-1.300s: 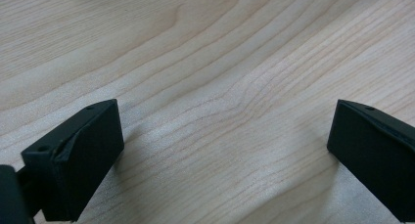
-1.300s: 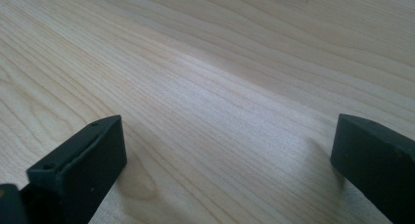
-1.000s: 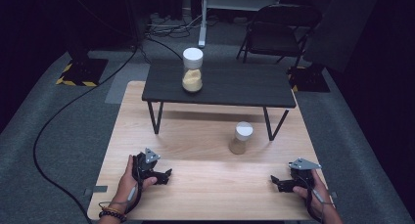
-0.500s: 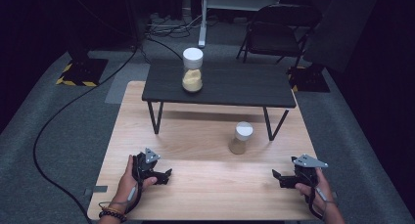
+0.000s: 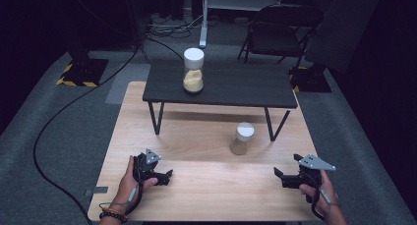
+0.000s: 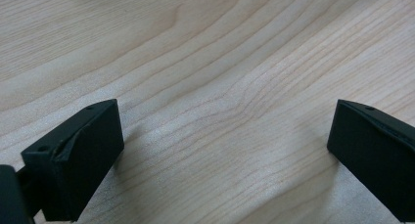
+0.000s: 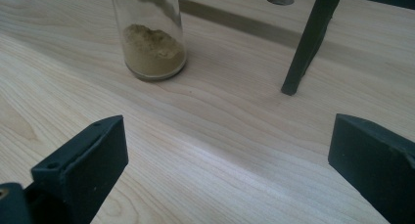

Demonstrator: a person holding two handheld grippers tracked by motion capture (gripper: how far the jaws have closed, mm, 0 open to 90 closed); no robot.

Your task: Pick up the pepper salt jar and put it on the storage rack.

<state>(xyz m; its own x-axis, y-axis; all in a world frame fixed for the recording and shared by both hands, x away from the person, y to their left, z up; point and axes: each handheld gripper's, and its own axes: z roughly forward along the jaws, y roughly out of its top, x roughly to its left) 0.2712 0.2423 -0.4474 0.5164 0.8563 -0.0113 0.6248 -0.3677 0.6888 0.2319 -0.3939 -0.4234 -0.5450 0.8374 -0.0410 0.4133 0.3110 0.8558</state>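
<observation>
Grippers lay idle on a wooden table [image 5: 147,112] in the high view, the left gripper [image 5: 164,176] and right gripper [image 5: 278,175] both near the person's edge and holding nothing; by the look of it, the work had not begun. A small jar [image 5: 241,138] stood under a low black shelf [image 5: 236,85], well apart from the right gripper, ahead and toward the middle. A taller jar [image 5: 193,70] topped the shelf. Left gripper view: jaws wide apart over bare wood. Right gripper view: jaws wide apart and empty, the small jar [image 7: 150,35] ahead and left, beside a shelf leg [image 7: 306,43]
</observation>
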